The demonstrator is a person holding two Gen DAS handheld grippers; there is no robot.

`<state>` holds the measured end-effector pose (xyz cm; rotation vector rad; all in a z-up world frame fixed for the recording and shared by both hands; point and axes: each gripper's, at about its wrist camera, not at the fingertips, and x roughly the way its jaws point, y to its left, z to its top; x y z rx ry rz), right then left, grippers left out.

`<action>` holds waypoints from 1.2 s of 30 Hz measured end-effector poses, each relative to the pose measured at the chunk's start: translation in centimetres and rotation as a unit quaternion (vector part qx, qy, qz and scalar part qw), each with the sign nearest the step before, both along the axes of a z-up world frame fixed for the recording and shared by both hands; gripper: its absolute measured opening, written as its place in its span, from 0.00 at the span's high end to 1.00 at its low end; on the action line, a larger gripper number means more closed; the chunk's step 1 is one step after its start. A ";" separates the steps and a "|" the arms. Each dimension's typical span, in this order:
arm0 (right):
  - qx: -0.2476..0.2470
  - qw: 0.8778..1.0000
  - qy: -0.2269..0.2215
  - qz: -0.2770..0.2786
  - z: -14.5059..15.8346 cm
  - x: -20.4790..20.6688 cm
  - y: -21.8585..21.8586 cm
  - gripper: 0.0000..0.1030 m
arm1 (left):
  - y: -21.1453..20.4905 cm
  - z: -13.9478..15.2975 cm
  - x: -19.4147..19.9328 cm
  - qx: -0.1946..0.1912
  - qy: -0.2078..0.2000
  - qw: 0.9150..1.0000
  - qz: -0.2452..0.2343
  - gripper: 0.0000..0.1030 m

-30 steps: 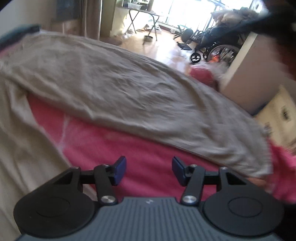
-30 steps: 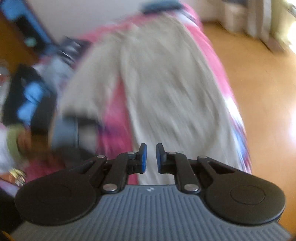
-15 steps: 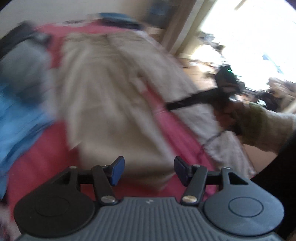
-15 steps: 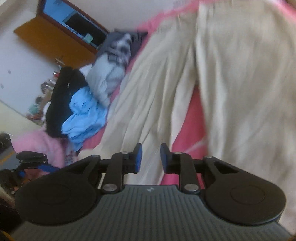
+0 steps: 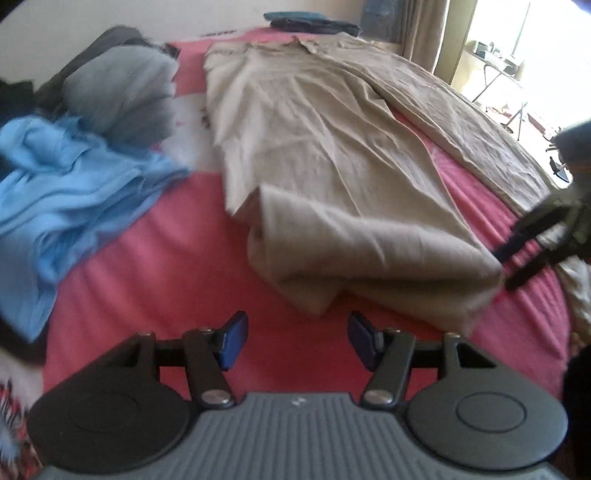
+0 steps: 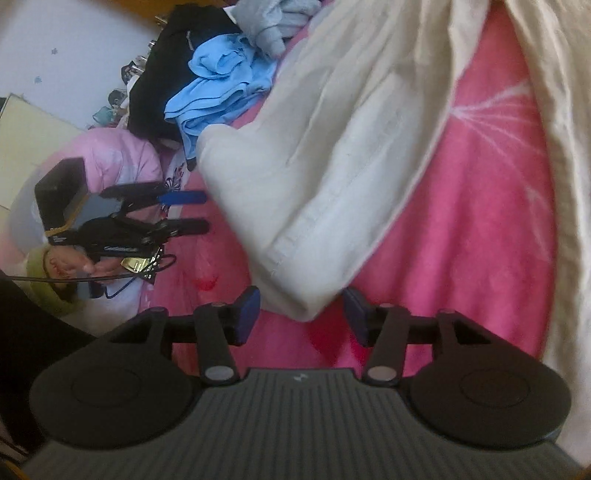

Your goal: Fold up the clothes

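Note:
Beige trousers (image 5: 314,147) lie lengthwise on the pink bed cover (image 5: 166,266). The near leg's end is folded back on itself just ahead of my left gripper (image 5: 298,341), which is open and empty over bare cover. My right gripper (image 5: 505,270) shows at that leg's right corner. In the right wrist view the trousers (image 6: 332,166) hang into the frame. Their hem corner sits between the jaws of my right gripper (image 6: 301,317), which are opening, and the pads do not press on it. The left gripper (image 6: 192,212), held by a hand (image 6: 66,266), is open at the left.
A light blue garment (image 5: 66,184), a grey one (image 5: 122,88) and a black one (image 6: 159,92) are heaped on the bed's left side. A dark folded item (image 5: 306,20) lies at the far end. A curtain (image 5: 424,29) and a bright window are beyond the right edge.
My right gripper went from nearly shut to open and dropped to the trouser leg's hem. The left view swung round from across the bed to along the trousers.

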<state>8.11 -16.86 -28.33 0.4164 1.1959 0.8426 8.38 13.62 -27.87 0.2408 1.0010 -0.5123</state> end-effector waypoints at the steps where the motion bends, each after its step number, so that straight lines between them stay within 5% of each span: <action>1: 0.000 1.000 -0.006 0.004 0.1 -0.4 0.6 0.46 | -0.5 -0.4 0.6 0.000 -0.004 1.000 0.000 0.42; 4: -0.016 0.999 -0.038 0.022 0.4 -1.5 2.7 0.48 | -1.3 -0.8 1.9 -0.014 -0.017 1.000 0.013 0.46; 8: -0.010 0.997 -0.077 -0.003 1.7 -1.0 1.9 0.77 | -2.0 0.5 3.8 -0.048 -0.031 0.998 0.030 0.56; 17: 0.086 0.976 -0.099 -0.172 2.7 7.2 -4.9 0.80 | -1.9 1.8 11.6 -0.124 -0.003 0.987 0.098 0.51; 21: 0.073 0.964 -0.043 -0.253 -1.4 10.5 -7.2 0.78 | 0.2 0.2 13.5 -0.184 0.054 0.972 0.139 0.44; 24: 0.139 0.945 0.015 -0.295 -4.1 10.5 -9.0 0.79 | 1.8 -0.3 12.8 -0.205 0.074 0.964 0.149 0.42; 26: 0.151 0.944 -0.004 -0.293 -3.2 9.1 -9.7 0.68 | 2.9 -0.2 11.8 -0.212 0.074 0.963 0.145 0.39; 31: 0.163 0.957 -0.045 -0.236 -0.6 4.5 -9.8 0.51 | 4.4 0.5 8.8 -0.201 0.057 0.972 0.105 0.30; 36: 0.113 0.979 -0.057 -0.157 -0.6 1.2 -6.7 0.42 | 1.1 -0.4 6.6 -0.111 0.026 0.993 0.030 0.30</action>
